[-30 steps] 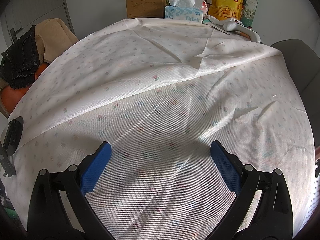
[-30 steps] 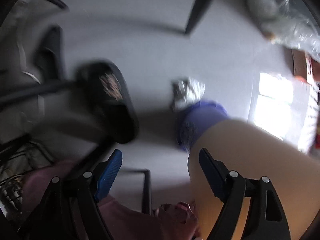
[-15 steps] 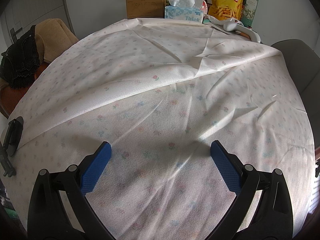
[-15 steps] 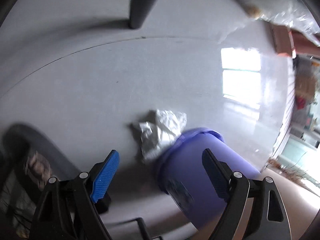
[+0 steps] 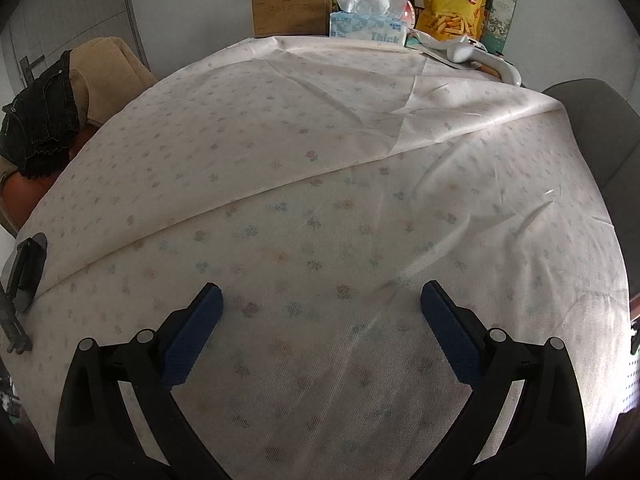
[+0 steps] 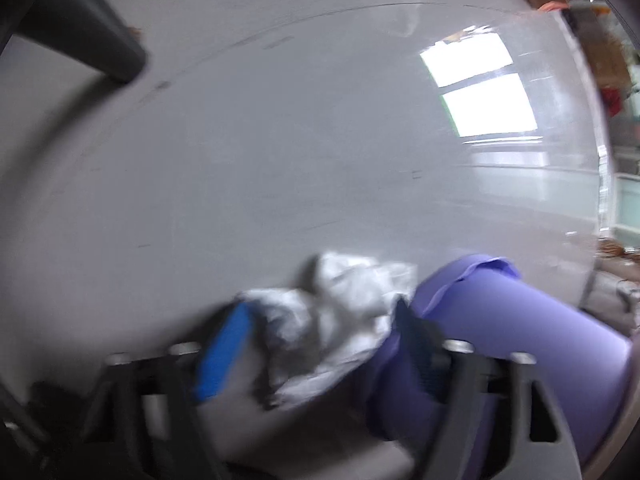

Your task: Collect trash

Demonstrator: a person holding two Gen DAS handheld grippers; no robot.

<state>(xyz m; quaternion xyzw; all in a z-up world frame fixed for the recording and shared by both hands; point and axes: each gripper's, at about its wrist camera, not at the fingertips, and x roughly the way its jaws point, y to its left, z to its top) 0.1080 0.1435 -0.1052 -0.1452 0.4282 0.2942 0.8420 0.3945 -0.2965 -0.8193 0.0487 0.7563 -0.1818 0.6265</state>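
Down on the grey floor (image 6: 280, 140), my right gripper (image 6: 320, 320) was closing around the crumpled white trash (image 6: 340, 312) beside the purple bin (image 6: 520, 340) — my left gripper (image 5: 320, 304) hung wide open, empty, over the tablecloth (image 5: 320, 160).

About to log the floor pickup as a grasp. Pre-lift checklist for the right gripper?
1. Crumpled white wrapper sits between the fingers of the right gripper: ok.
2. Jaws are closing; pads firmly pressed on the wrapper: cannot tell, frame is blurred.
3. Purple bin is clear of the grip: not ok, the dark finger lies right against its side and could catch it.
4. Wrapper lies on the grey floor, nothing on top of it: ok.
5. Dark furniture leg is away from the lift path: ok.
6. Left gripper is open over the tablecloth, holding nothing: ok.
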